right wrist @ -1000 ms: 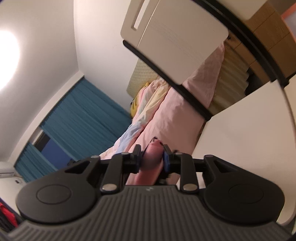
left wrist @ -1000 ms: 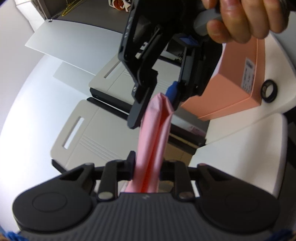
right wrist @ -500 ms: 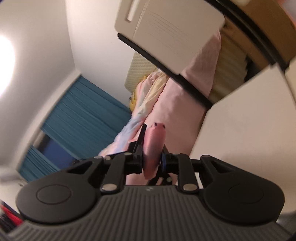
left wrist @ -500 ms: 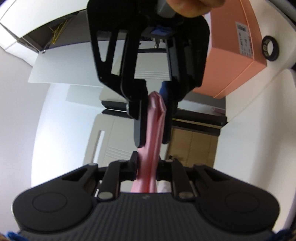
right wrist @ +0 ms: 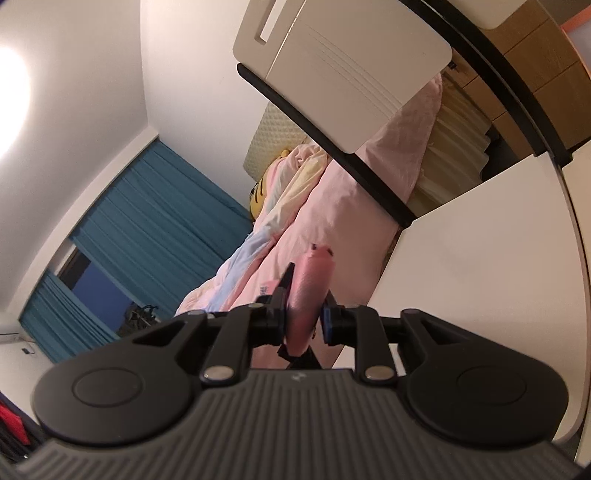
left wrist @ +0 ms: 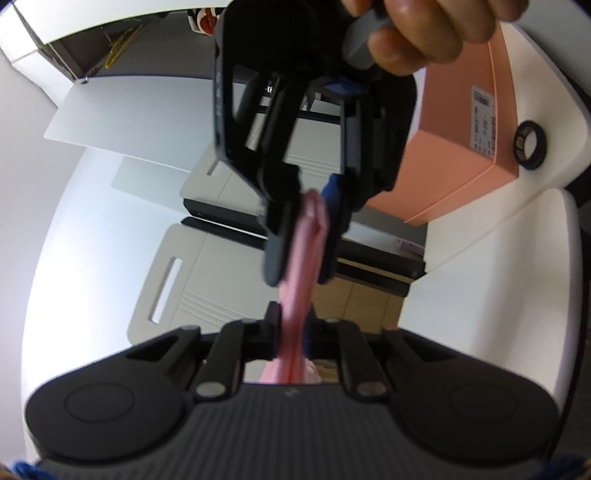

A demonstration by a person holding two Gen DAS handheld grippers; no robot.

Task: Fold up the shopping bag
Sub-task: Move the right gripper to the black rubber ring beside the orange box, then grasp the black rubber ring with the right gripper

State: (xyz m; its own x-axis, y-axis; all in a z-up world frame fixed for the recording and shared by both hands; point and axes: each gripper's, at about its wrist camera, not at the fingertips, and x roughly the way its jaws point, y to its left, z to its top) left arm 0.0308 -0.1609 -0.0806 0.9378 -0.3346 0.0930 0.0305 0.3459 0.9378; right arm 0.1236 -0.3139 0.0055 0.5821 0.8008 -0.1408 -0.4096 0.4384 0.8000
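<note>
Pink shopping bag (left wrist: 301,266), bunched into a narrow strip, spanning straight from left gripper (left wrist: 291,328) to right gripper (left wrist: 303,236); long axis running dead ahead along the left fingers, held in the air above the white surface (left wrist: 491,280), not resting on it

Left jaws closing, pads pressed on the near end of the strip, fabric pinched thin between them

Right jaws opening, far end of the strip between them; in the right wrist view right gripper (right wrist: 304,321) with the bag (right wrist: 308,295) bulging past the fingers, one pad against the cloth, small gap visible at the blue pad; grip judged loosening but not yet let go

Grippers facing each other nose to nose, near one another, hand (left wrist: 424,29) on the right handle at top of the left wrist view

Next move judged to turn on that shared axis: left end the anchor, right end the free one, fold to be made across the strip's length

Risk judged: far end slipping out and strip unrolling
</note>
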